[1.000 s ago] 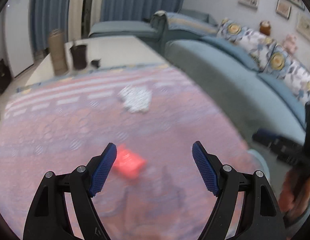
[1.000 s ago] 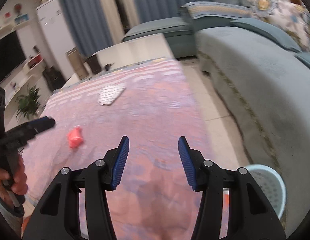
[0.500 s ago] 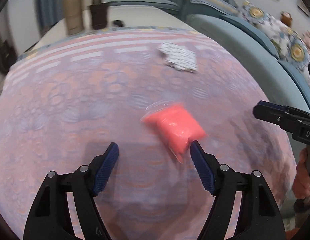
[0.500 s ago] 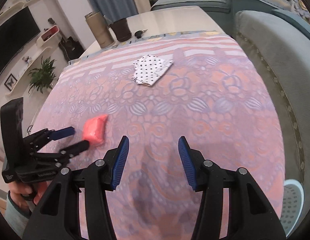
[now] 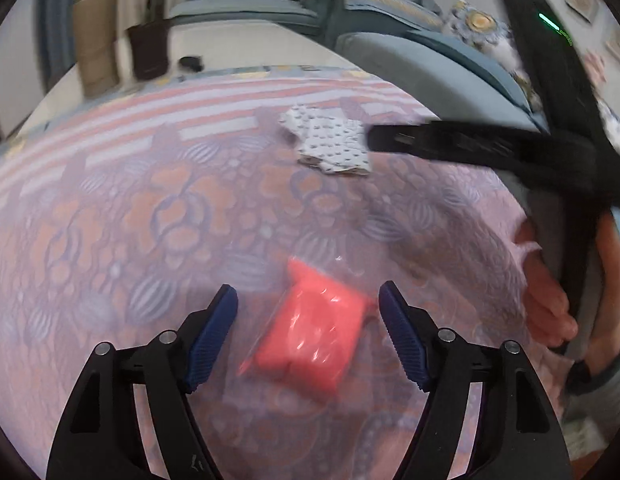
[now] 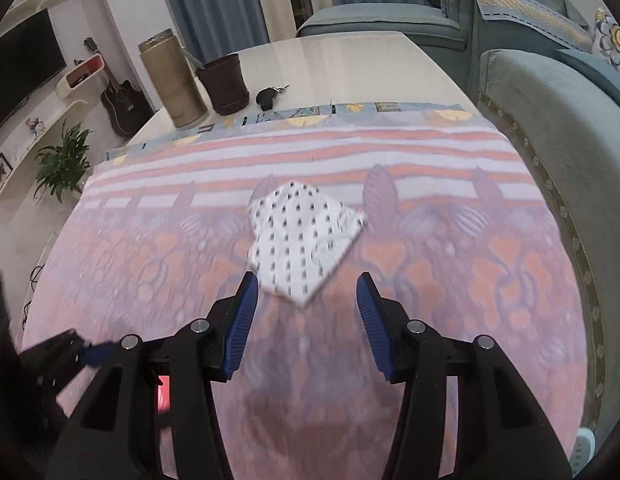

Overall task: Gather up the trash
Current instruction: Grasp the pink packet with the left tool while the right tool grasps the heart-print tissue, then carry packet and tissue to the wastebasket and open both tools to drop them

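Straddling the red packet (image 5: 310, 340) with its blue pads spread wide, the left tool (image 5: 308, 334) is hanging low over the patterned cloth (image 5: 130, 220) on the counter (image 6: 341, 56), gripping nothing. The packet is lying flat on the cloth inside a clear, crinkly wrapper, skewed so that one corner is sitting just beside the right-hand pad. To do this pick well, I judge the left tool should be coming straight down until both pads are flanking the red body, not the loose film, and then be closing squarely, since thin plastic is likely to slip or pinch the cloth up with it. The right tool (image 6: 306, 316) is also gaping and empty, pointing forward and down at the spotted paper (image 6: 302, 236), whose near corner is lying between its pads. Both tools are tilting steeply toward the counter.
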